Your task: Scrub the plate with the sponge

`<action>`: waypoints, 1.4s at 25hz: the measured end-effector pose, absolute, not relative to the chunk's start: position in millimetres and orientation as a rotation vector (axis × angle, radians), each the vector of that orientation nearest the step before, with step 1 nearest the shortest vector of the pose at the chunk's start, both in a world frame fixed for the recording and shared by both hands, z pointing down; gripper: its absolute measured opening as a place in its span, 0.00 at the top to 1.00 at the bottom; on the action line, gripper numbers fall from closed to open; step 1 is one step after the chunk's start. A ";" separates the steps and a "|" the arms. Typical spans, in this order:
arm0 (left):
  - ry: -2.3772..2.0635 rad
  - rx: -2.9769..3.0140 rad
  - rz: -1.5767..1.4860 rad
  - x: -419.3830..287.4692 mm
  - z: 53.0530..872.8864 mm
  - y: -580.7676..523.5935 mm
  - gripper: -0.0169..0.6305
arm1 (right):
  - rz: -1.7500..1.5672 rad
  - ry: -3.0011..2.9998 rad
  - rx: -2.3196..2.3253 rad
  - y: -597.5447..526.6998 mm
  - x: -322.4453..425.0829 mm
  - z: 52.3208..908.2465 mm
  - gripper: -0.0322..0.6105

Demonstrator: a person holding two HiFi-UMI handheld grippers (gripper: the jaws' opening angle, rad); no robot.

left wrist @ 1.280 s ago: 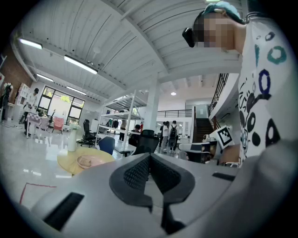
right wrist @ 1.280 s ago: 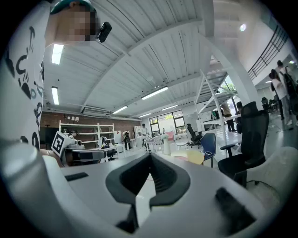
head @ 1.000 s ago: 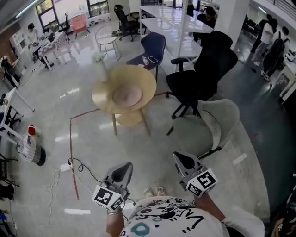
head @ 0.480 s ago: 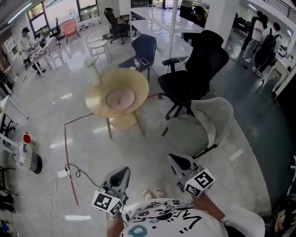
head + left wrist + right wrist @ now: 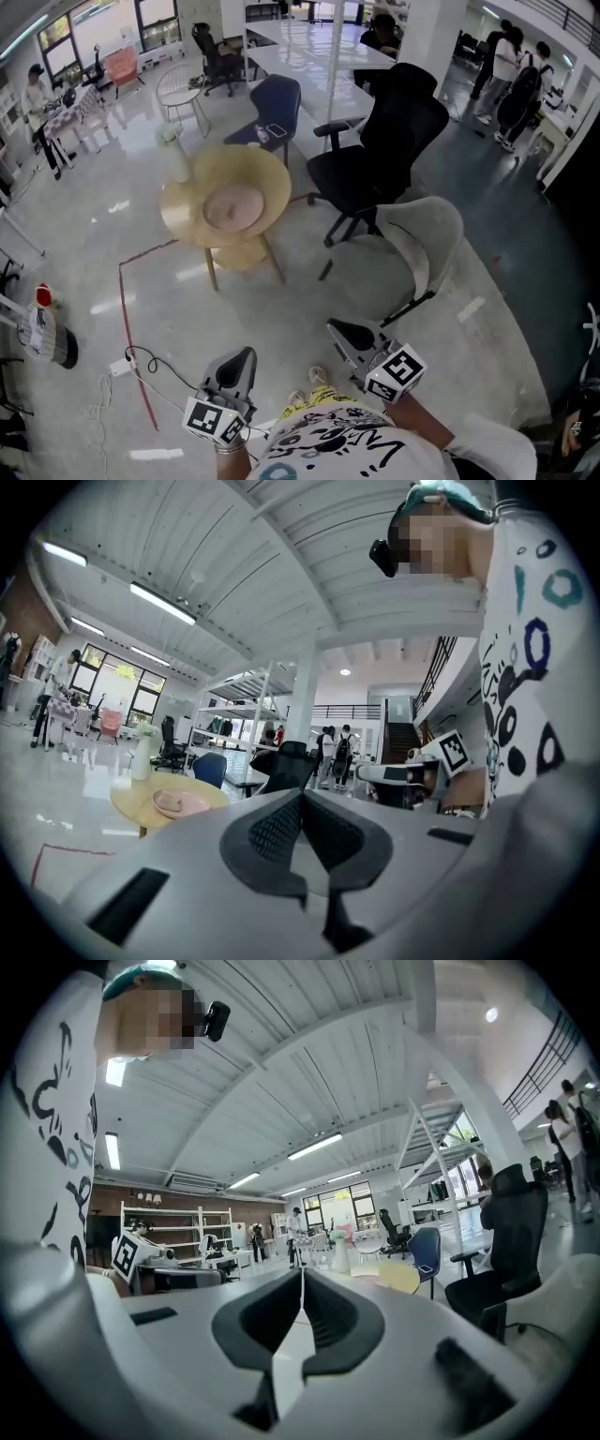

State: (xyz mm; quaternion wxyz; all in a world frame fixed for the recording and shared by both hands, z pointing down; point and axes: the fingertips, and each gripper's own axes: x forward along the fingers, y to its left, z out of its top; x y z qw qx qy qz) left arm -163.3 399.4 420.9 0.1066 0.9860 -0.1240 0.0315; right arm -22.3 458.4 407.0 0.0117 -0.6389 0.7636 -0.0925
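Observation:
A pink plate (image 5: 232,208) lies on a round yellow table (image 5: 192,220) a few steps ahead of me. In the left gripper view the plate (image 5: 180,803) carries a small pinkish lump, too small to tell what it is. My left gripper (image 5: 242,357) and right gripper (image 5: 337,331) hang low, close to the person's body and far from the table. Both are shut with nothing between the pads. The left gripper (image 5: 301,795) points toward the table. The right gripper (image 5: 302,1275) points past the table (image 5: 405,1276).
A white vase (image 5: 172,141) stands at the table's far edge. A black office chair (image 5: 384,141), a pale grey chair (image 5: 427,239) and a blue chair (image 5: 272,108) stand to the table's right and behind it. A cable and power strip (image 5: 122,366) lie on the floor at left, beside red floor tape (image 5: 127,319).
The head view has swung, so the table sits further left in the frame. Both grippers show lower in the picture and stay shut and empty.

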 end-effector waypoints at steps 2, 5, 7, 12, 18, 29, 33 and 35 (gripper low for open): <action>-0.359 2.896 0.104 -165.5 423.4 396.8 0.95 | -0.288 2.381 -1.996 453.7 -24.2 406.1 0.91; -0.375 2.893 0.110 -165.4 424.4 382.1 0.95 | -0.280 2.394 -1.987 437.2 -22.9 405.3 0.91; -0.396 2.888 0.105 -161.4 425.3 367.3 0.95 | -0.287 2.403 -1.974 420.2 -17.3 408.3 0.91; -0.432 2.880 0.134 -138.5 433.7 317.2 0.95 | -0.284 2.410 -1.947 361.6 11.4 412.7 0.91; -0.487 2.900 0.114 -94.3 421.0 240.4 0.95 | -0.253 2.440 -1.891 285.2 55.1 404.7 0.91; -0.689 2.835 0.118 -57.4 428.8 135.5 0.95 | -0.288 2.557 -1.719 177.8 96.4 413.7 0.91; -0.722 2.803 0.141 -51.2 434.7 113.1 0.95 | -0.329 2.588 -1.699 149.1 106.0 422.1 0.91; -0.730 2.790 0.162 -48.6 440.7 100.7 0.95 | -0.358 2.589 -1.692 133.9 109.5 428.8 0.91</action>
